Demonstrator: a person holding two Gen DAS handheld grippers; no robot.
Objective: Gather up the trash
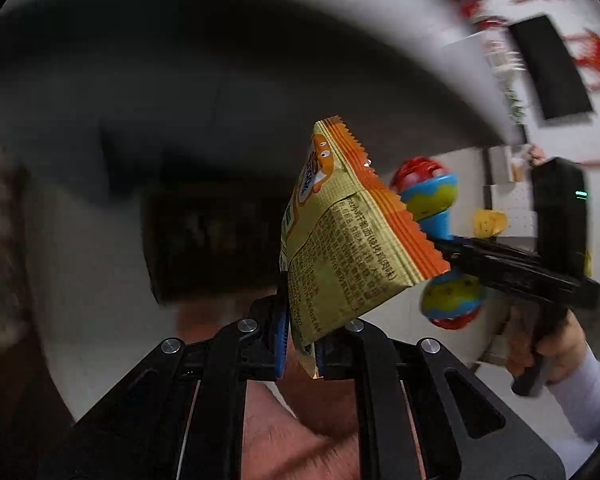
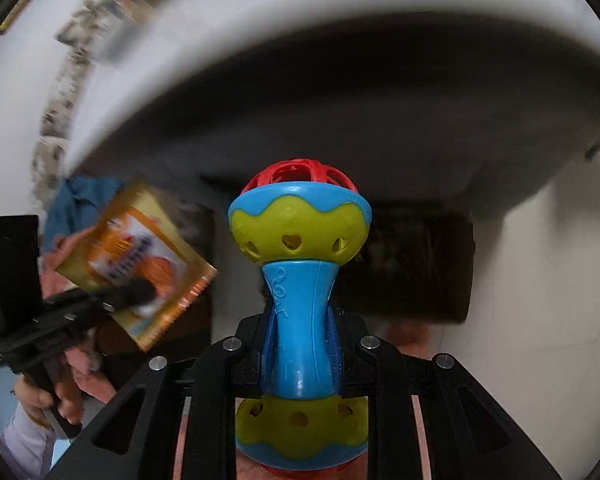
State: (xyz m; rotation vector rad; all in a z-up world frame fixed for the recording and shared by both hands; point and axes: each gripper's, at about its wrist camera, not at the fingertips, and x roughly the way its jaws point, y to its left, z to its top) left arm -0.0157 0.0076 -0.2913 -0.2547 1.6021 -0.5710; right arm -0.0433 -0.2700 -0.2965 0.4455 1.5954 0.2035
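Left wrist view: left gripper point(image 1: 300, 354) clamped on the lower corner of a gold-and-orange snack packet point(image 1: 340, 236); packet held aloft, tilted, well clear of the white surface point(image 1: 80, 280) below; pinched by one thin corner only, so slip or tear likely under a fast swing; loose body of the packet free to flap and to brush the toy rattle point(image 1: 432, 200) carried just beside it by the right gripper point(image 1: 456, 246); right hand point(image 1: 556, 344) visible on that handle. Printed text on the packet back dense, in Chinese characters, too small and blurred to read; cartoon figure and a slanted logo on the front, not legible.

Right wrist view: right gripper point(image 2: 300, 360) closed narrowly around the blue waist of the rattle point(image 2: 300, 272); grip on a smooth tapered stem, so sliding along it possible; rattle arguably a toy and not trash, so misplacement a risk. Raised curly marks on the stem, unreadable. Packet point(image 2: 140, 264) at left in the left gripper point(image 2: 136, 294), blurred; logo unreadable.
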